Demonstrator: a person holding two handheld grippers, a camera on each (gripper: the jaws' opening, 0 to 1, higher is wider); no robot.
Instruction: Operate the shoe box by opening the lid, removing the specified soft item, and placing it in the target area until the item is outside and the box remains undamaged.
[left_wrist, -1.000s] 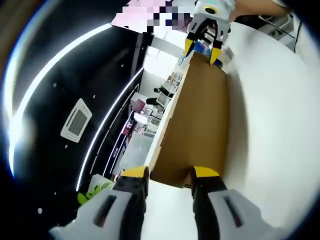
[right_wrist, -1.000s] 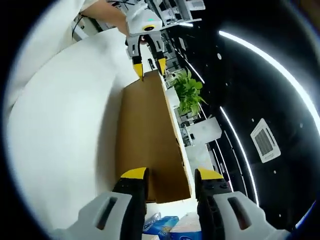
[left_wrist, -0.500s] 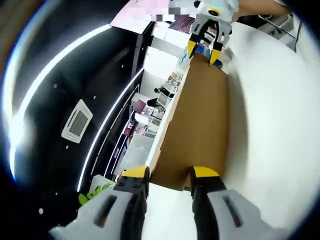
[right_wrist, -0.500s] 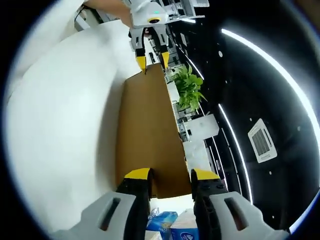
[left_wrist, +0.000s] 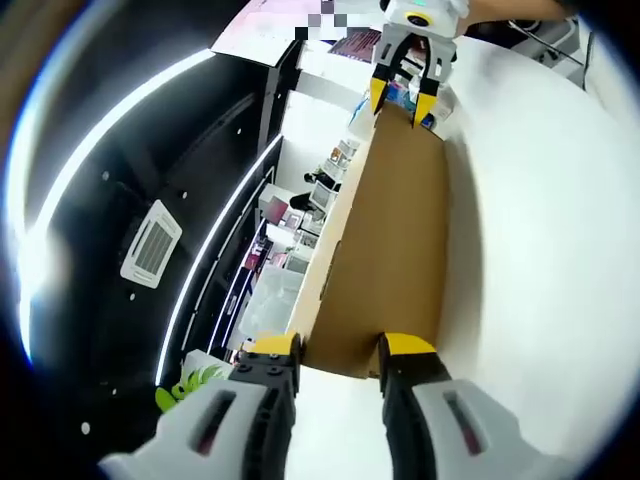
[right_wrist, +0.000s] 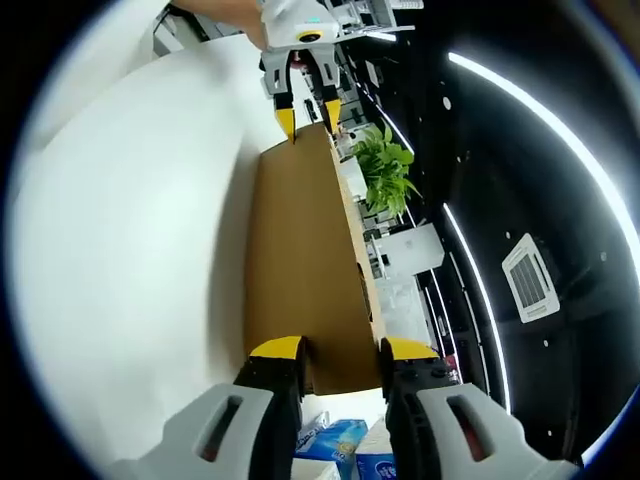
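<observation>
Lid (left_wrist: 395, 240), a long brown cardboard panel, runs between the two claws: in the left gripper view its near end sits between the yellow tips of the left claw (left_wrist: 338, 352), and its far end meets the right claw (left_wrist: 400, 97) at the top of the picture. In the right gripper view the same panel (right_wrist: 305, 270) stretches from the right claw (right_wrist: 340, 356) up to the left claw (right_wrist: 307, 115). Each claw looks clenched on its end of the lid, though the actual contact is hidden behind the cardboard edge and the tips. The lid stands on edge above the white worktop (left_wrist: 540, 250), which lies to one side of it. The box body and anything inside it cannot be made out. Just below the right claw, blue-and-white packets (right_wrist: 345, 450) are cut off by the claw's fingers. Beyond the lid a green plant (right_wrist: 385, 175) stands against a dark ceiling with light strips.
</observation>
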